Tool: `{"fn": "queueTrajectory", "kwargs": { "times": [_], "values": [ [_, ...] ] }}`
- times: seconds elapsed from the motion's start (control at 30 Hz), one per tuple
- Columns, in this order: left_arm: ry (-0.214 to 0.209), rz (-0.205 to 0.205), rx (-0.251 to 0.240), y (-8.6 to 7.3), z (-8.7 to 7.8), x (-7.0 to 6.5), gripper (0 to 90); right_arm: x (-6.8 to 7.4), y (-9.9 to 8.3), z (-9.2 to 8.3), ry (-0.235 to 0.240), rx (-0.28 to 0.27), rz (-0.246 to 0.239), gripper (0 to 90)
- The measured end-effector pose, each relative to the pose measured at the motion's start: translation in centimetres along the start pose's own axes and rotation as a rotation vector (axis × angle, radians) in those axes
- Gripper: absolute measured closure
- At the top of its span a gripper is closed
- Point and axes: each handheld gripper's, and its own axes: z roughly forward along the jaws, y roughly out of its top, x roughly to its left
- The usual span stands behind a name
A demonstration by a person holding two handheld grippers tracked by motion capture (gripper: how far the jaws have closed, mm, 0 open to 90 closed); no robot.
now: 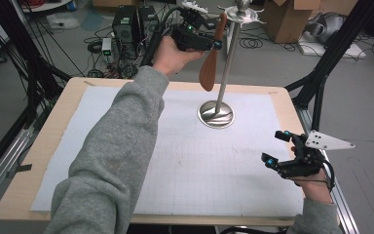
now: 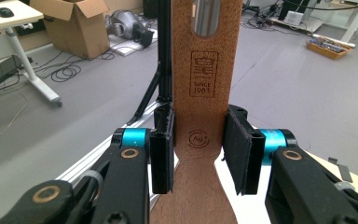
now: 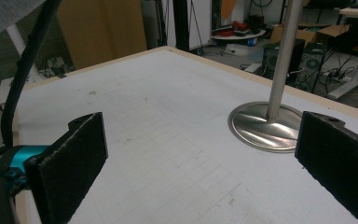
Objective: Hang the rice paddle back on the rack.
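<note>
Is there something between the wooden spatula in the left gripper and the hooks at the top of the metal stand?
Nothing visible. The left gripper holds the wooden spatula right beside the metal stand, its upper end just under the hooks.

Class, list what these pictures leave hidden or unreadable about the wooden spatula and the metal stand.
- Spatula: left gripper view, top and blade cut off by the edges.
- Spatula hole on a hook or not: high view, too small to tell.
- Stand top: right gripper view, cut off by the top edge.
- Left hand-held gripper: high view, partly hidden by the hand.
</note>
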Motion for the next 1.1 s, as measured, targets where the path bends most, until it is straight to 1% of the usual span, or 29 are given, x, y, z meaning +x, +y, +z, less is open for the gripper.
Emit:
{"fn": "queueTrajectory", "kwargs": {
  "times": [0.27,0.4,0.53,0.67,0.7,0.8,0.9,0.93,1.0,1.03,1.1],
  "values": [
    [-0.005,-0.004,-0.004,0.0,-0.1,0.0,64.2,0.0,0.0,-0.1,-0.002,-0.003,0.004,1.1],
    [-0.014,-0.010,-0.031,0.2,-0.6,0.1,59.7,-0.1,-0.1,-0.2,-0.002,-0.002,0.006,1.1],
    [-0.022,0.020,-0.024,0.2,-1.1,0.1,57.5,0.0,-0.1,-0.2,-0.006,0.000,0.005,1.1],
    [-0.027,0.028,-0.039,0.0,-1.5,0.0,50.2,0.1,0.0,-0.2,-0.003,0.001,0.000,1.1],
    [-0.028,0.036,-0.037,-0.1,-1.6,0.0,48.0,0.1,0.0,-0.2,-0.005,0.001,0.002,1.1],
    [-0.036,0.054,-0.033,-0.5,-1.8,0.2,38.2,0.2,0.0,-0.2,-0.003,-0.001,0.000,1.1],
    [-0.052,0.066,-0.055,-1.0,-2.1,0.4,32.0,0.2,0.0,-0.1,-0.003,0.003,-0.001,1.1],
    [-0.057,0.079,-0.049,-1.1,-2.3,0.5,29.1,0.2,0.0,-0.1,-0.003,0.003,-0.001,1.1],
    [-0.044,0.086,-0.039,-1.3,-2.5,0.5,23.1,0.2,0.0,0.0,-0.003,0.007,0.002,1.1],
    [-0.039,0.082,-0.040,-1.4,-2.6,0.5,22.3,0.2,0.0,0.1,-0.002,0.008,0.000,1.1],
    [-0.049,0.070,-0.044,-1.7,-3.1,0.6,21.8,0.2,0.0,0.1,-0.003,0.009,-0.005,1.1]
  ]
}}
